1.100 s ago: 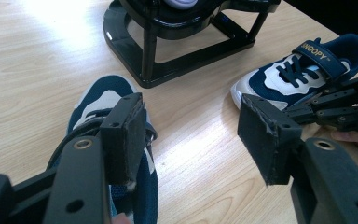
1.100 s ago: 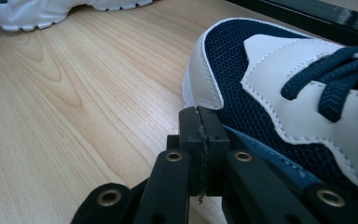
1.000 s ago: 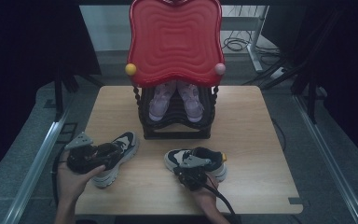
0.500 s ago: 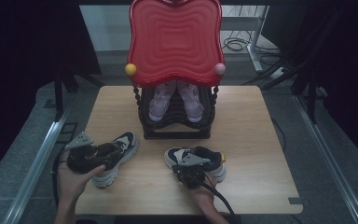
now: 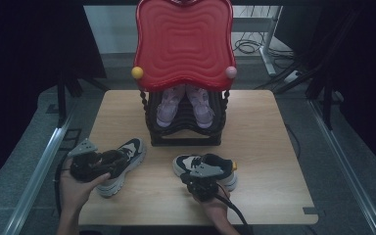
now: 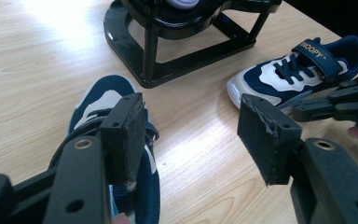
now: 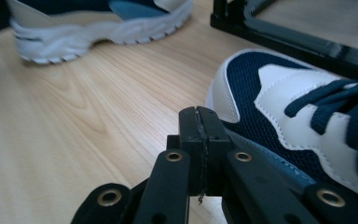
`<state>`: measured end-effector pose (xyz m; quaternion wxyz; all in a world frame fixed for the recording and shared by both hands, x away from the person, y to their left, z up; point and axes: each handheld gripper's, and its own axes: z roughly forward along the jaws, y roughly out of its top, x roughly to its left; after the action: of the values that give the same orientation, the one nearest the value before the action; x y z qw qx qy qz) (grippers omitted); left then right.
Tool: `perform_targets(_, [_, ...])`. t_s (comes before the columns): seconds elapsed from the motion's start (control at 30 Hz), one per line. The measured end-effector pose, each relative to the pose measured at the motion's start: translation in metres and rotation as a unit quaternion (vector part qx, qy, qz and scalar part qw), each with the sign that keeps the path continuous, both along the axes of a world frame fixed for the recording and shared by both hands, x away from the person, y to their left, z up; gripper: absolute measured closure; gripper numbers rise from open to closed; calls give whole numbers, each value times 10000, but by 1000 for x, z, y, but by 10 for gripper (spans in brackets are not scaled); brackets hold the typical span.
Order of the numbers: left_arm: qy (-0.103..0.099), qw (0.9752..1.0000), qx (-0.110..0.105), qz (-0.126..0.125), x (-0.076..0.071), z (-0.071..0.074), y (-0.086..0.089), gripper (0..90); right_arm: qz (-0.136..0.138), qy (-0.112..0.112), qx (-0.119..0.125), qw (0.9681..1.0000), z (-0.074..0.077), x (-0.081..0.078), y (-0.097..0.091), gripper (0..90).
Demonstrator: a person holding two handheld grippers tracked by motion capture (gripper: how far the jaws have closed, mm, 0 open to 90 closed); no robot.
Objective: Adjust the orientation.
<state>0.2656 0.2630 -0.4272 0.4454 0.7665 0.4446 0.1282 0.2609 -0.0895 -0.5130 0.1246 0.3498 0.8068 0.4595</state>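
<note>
Lab: black curtains (image 5: 24, 58), floor cables (image 5: 254, 46)

You have a light wooden table (image 5: 264, 147) in front of you. A black rack (image 5: 186, 129) stands on its far middle part, its base flat on the wood. Two navy-and-white shoes lie on the near half: the left shoe (image 5: 122, 161) near the left edge, toe angled toward the rack, and the right shoe (image 5: 205, 169) just right of centre, toe pointing left. The two shoes lie apart, with bare wood between them and between each shoe and the rack.
</note>
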Motion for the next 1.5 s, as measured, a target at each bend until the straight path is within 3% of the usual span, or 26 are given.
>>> perform_targets(0.47, [6, 10000, 0, -15, 0, -1, -1, 415, -162, -304, 405, 9986, 37, -9, -37, 897])
perform_targets(0.73, [13, 10000, -8, 16, 0, -1, 0, 415, -430, -619, 587, 9954, 61, 3, -79, 897])
perform_targets(0.87, [12, 10000, -1, 32, 0, -1, 1, 415, -720, -618, 701, 9930, 69, 20, -110, 897])
perform_targets(1.0, [33, 10000, 9, 24, 0, -2, 0, 415, -900, -498, 652, 9926, 63, 34, -129, 897])
perform_targets(1.07, [50, 10000, 24, 19, 1, -2, -2, 415, -967, -304, 490, 9936, 52, 47, -142, 897])
perform_targets(1.2, [57, 10000, 39, 16, 1, -3, -2, 415, -966, -94, 394, 9945, 37, 58, -152, 897])
perform_targets(1.33, [71, 10000, 43, 19, 2, -4, -2, 415, -828, 148, 372, 9958, 23, 64, -156, 897])
perform_targets(1.5, [73, 10000, 37, 20, 2, -4, -1, 415, -598, 226, 229, 9977, 18, 63, -152, 897])
